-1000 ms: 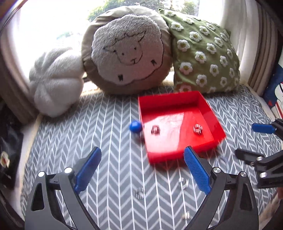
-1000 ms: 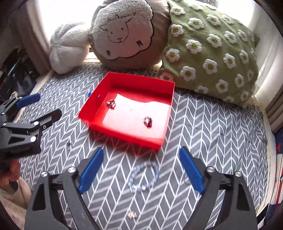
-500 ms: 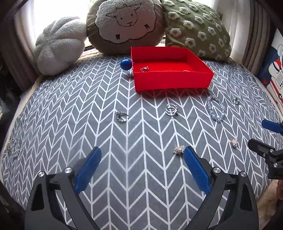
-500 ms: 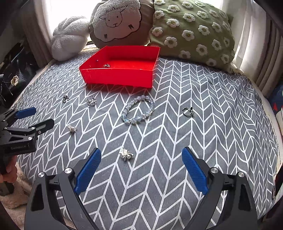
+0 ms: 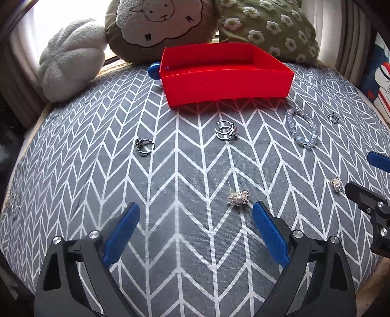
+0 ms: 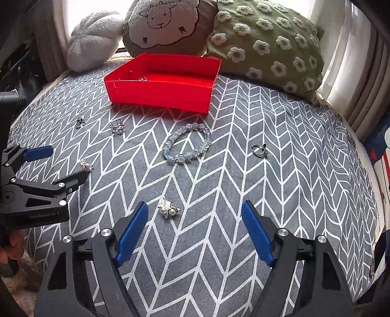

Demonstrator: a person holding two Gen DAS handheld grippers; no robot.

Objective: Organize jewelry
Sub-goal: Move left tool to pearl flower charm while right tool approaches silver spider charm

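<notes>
On grey cloth [image 6: 243, 170]: one bracelet [image 6: 187, 143], two brooches [image 6: 168, 209].

At your twelve o'clock a bright window [image 5: 73, 14] backlights three cushions [image 6: 268, 41]. You're over a grey chevron-patterned bedspread [image 5: 190, 243]; pleated curtains [image 6: 360, 80] hang at two o'clock.

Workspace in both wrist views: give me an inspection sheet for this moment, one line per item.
Surface: grey chevron-print cushion, bare between the pieces.
Job's things: red tray at the back, a small piece showing inside; beaded bracelet, three silver rings and two pearl brooches lie loose on the cushion.
Clutter: blue ball beside the tray.
Grippers: left gripper open, empty; right gripper closing, nothing pressed yet, a brooch just ahead of the jaws.
Cables: nothing seen.
Surroundings: sheep pillow, daisy pillow, white pillow, window behind.
</notes>
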